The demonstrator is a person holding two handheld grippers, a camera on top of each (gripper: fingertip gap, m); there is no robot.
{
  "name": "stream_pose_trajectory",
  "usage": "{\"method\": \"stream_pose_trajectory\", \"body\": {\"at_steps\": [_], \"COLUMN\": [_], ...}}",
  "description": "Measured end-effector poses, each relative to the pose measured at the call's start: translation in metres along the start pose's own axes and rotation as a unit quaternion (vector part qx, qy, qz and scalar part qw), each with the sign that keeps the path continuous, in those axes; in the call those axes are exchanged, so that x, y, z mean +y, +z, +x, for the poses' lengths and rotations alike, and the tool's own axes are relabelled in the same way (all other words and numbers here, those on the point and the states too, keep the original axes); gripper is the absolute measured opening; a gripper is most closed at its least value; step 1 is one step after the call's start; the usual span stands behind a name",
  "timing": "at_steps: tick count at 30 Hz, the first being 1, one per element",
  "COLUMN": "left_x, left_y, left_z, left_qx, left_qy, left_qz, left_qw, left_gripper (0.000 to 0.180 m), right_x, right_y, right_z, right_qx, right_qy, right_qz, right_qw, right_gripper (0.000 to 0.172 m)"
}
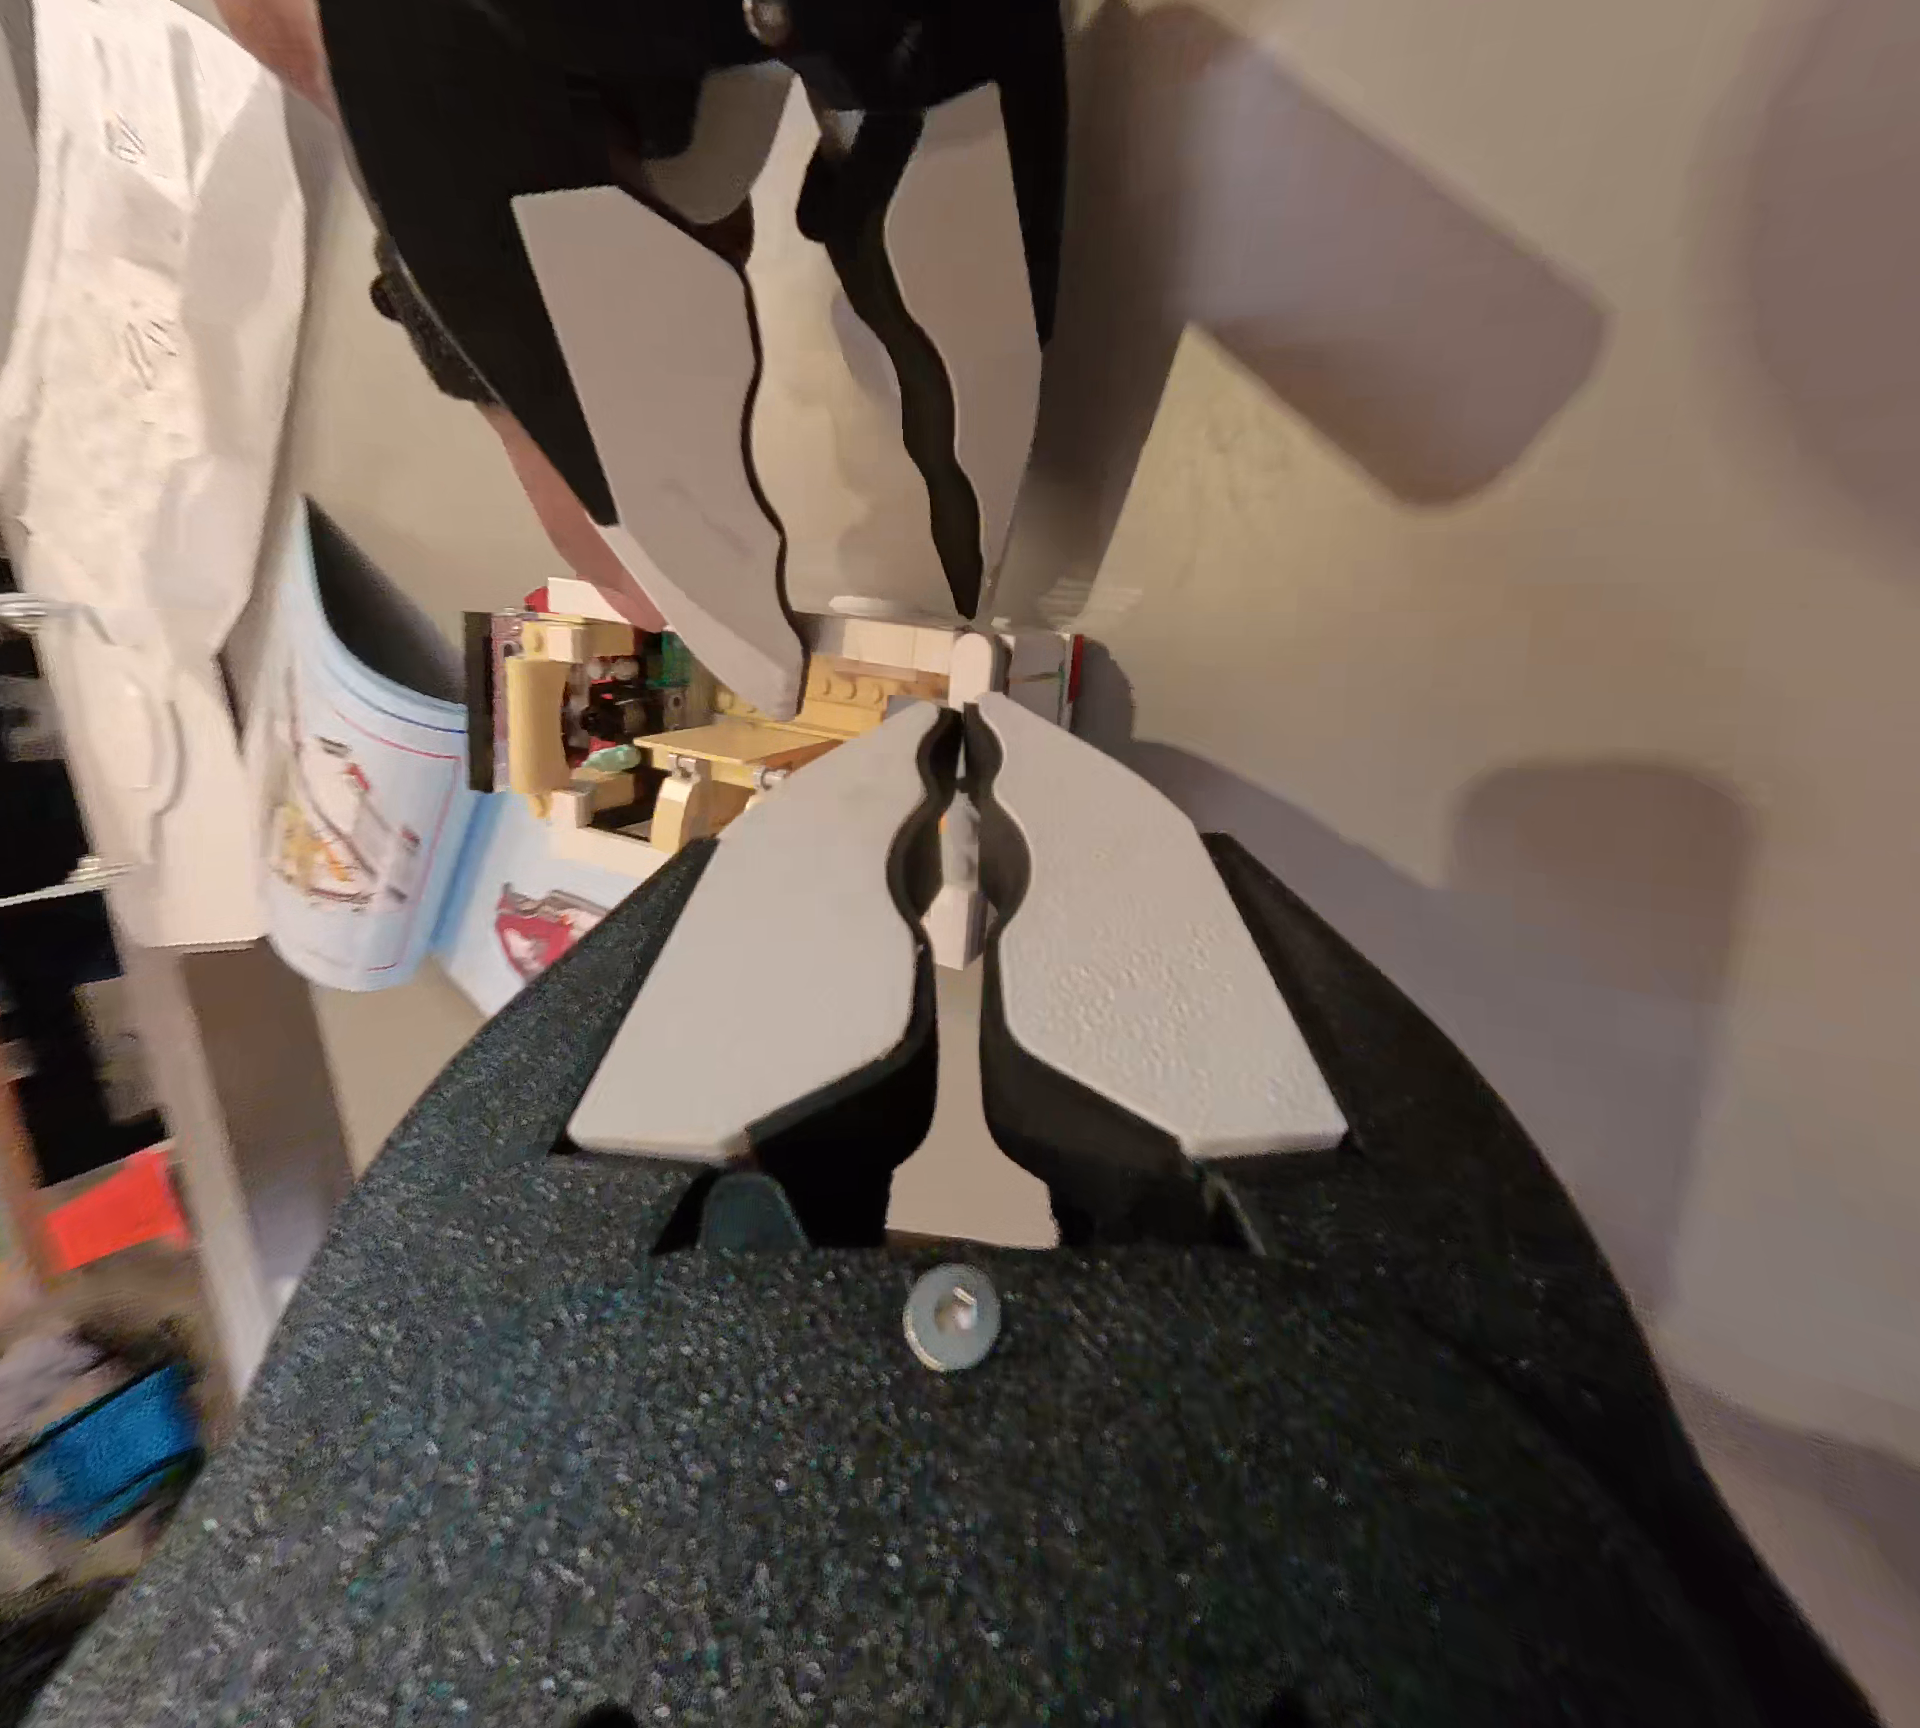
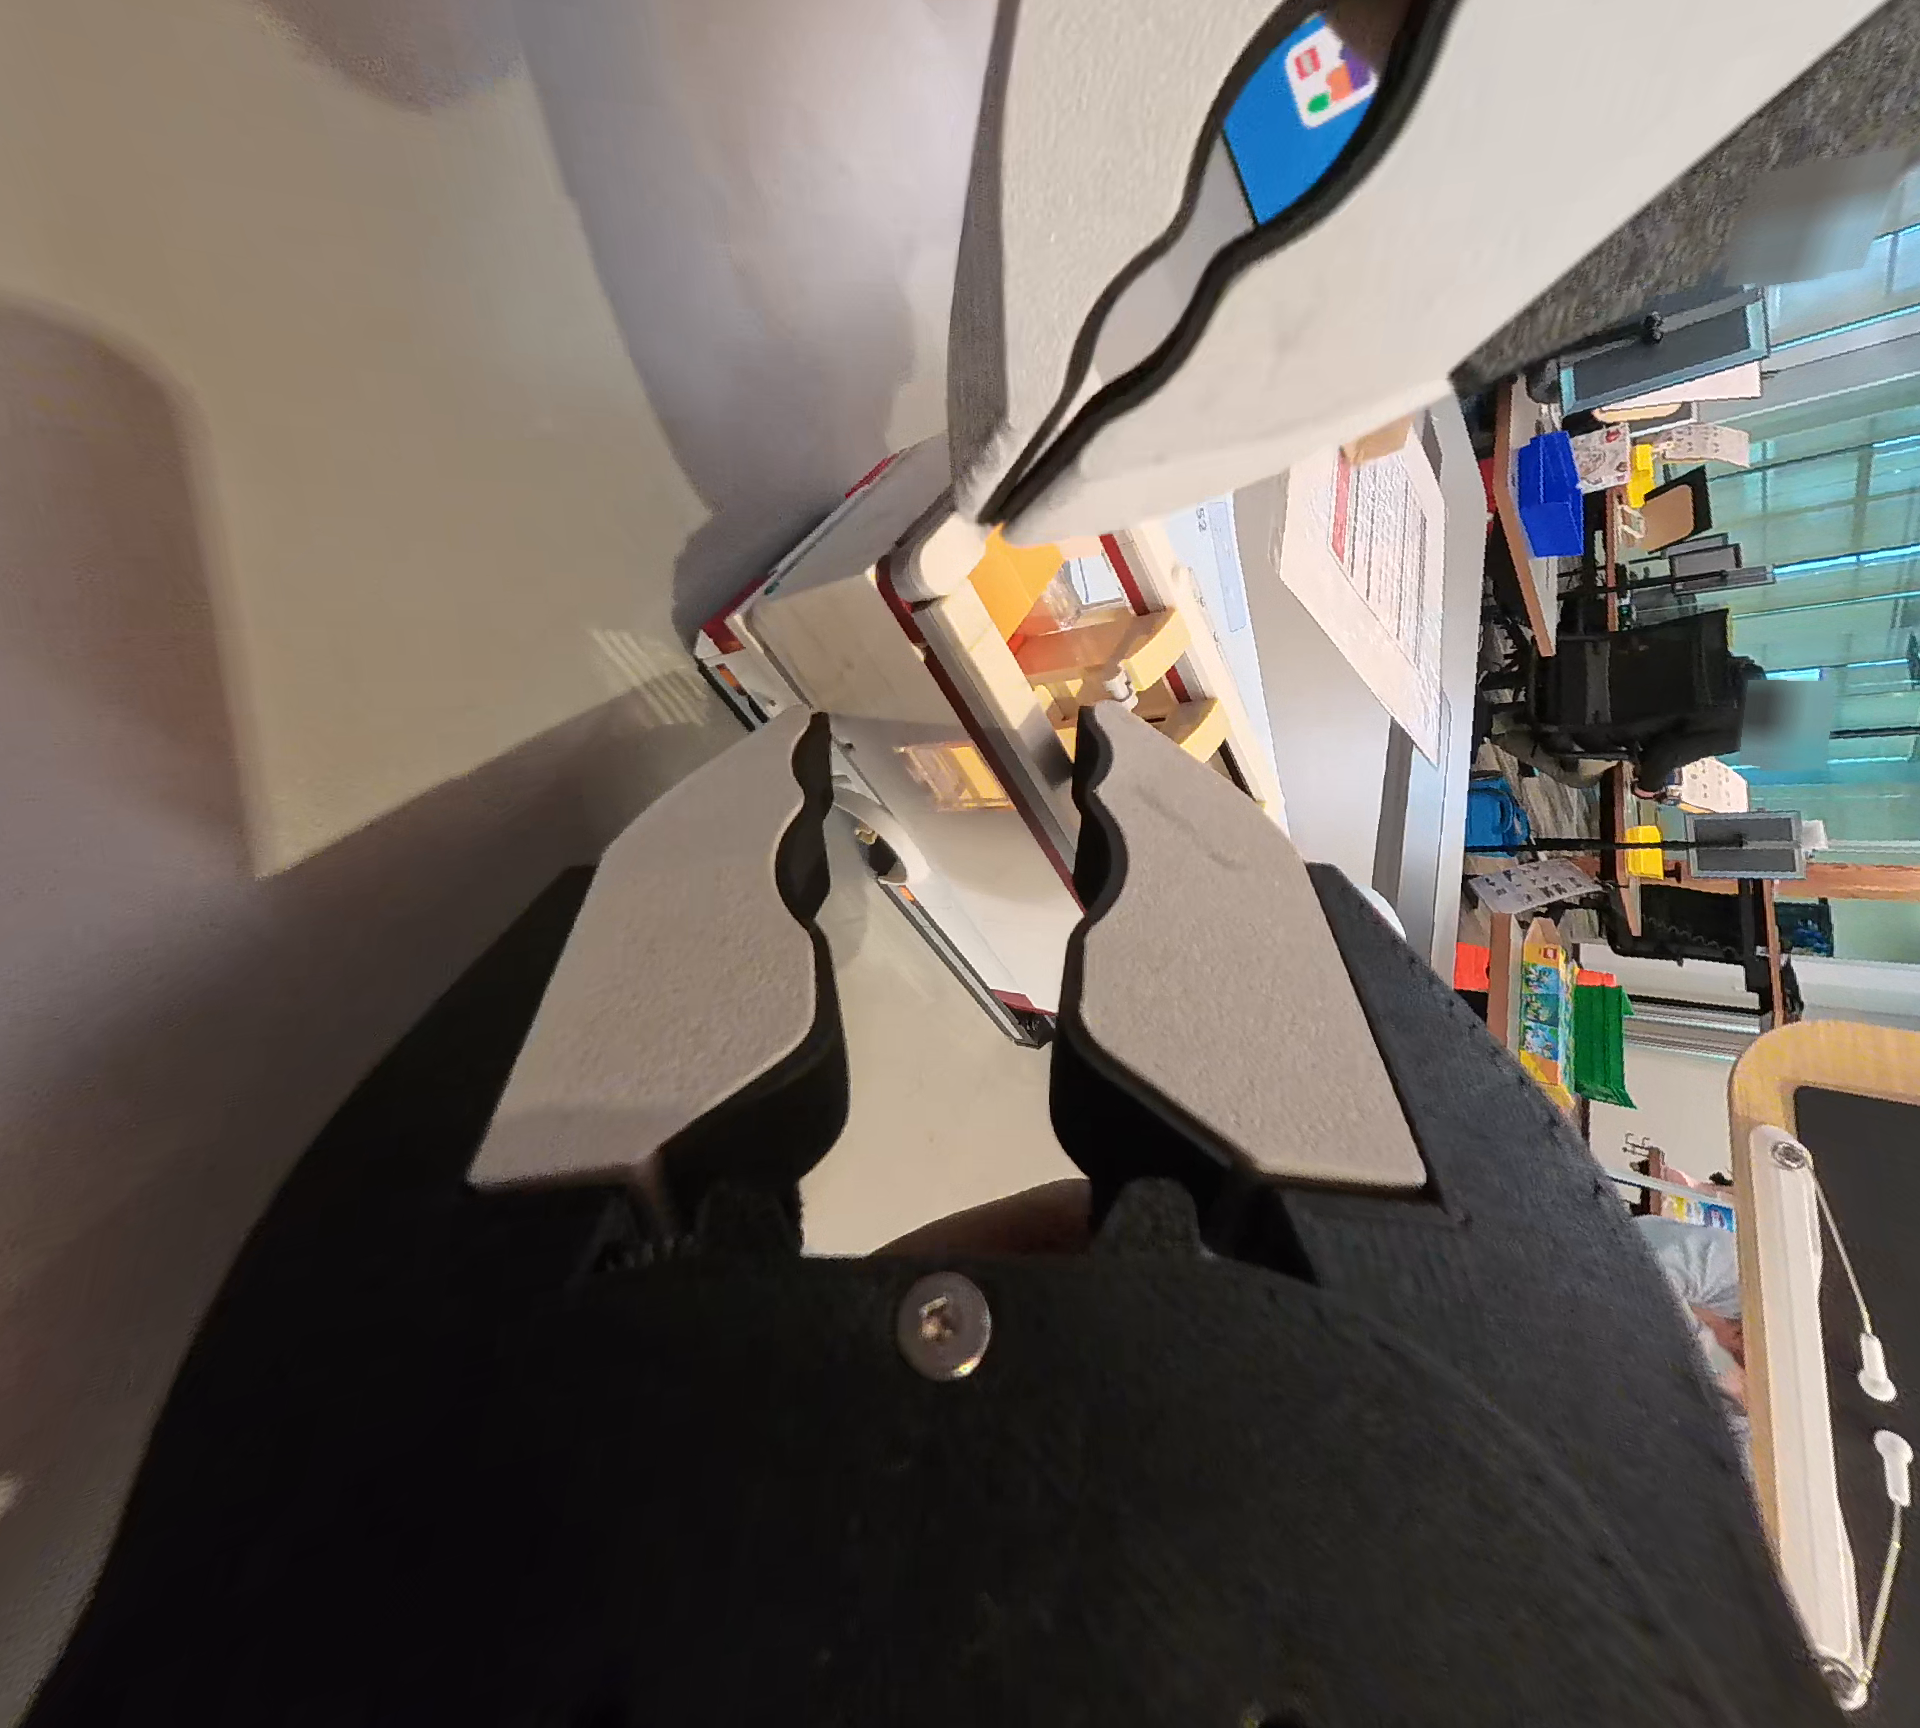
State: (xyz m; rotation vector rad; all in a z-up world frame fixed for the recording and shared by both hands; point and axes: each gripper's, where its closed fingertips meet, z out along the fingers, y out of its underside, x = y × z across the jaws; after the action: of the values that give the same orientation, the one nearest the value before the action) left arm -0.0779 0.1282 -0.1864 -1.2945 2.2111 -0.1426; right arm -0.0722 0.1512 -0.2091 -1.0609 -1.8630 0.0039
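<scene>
A brick model [image 1: 727, 748] with white walls, dark red trim and a tan inside stands on the beige table [image 1: 1455, 639]. It also shows in the right wrist view [image 2: 831, 629]. My left gripper [image 1: 961, 710] is shut, and its fingertips touch the end of a small white rounded piece [image 1: 977, 665] at the model's corner. The right wrist view shows the same: the left gripper [image 2: 987, 517] is closed against that piece [image 2: 935, 558]. My right gripper [image 2: 951, 728] straddles the model's body with both pads against it. In the left wrist view it [image 1: 878, 655] comes in from above.
A light blue instruction booklet [image 1: 353, 774] and white papers [image 1: 135, 224] lie left of the model. A printed sheet [image 2: 1371, 577] lies beyond it. A wood-framed black board [image 2: 1860, 1263] is at the right. Tables with a blue bin [image 2: 1548, 483] stand far off. My left and right fingertips are right by each other.
</scene>
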Motion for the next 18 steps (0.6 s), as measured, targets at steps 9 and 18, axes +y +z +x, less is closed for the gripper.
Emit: {"method": "stream_pose_trajectory", "body": {"at_steps": [9, 18], "left_x": [-0.0060, 0.0028], "left_y": [0.0037, 0.0053], "left_z": [0.0053, 0.0066], "left_qx": [0.109, 0.129], "left_qy": [-0.068, -0.075], "left_qz": [0.009, -0.058], "left_qw": [0.992, 0.987], "left_gripper": [0.015, 0.011], "right_x": [-0.0005, -0.0007], "right_y": [-0.0002, -0.0001], "right_z": [0.0001, 0.0005], "right_qx": [-0.002, -0.001], "right_qy": [0.002, 0.003], "right_qz": [0.004, 0.004], "right_qw": [1.000, 1.000], "right_gripper": [0.045, 0.045]}}
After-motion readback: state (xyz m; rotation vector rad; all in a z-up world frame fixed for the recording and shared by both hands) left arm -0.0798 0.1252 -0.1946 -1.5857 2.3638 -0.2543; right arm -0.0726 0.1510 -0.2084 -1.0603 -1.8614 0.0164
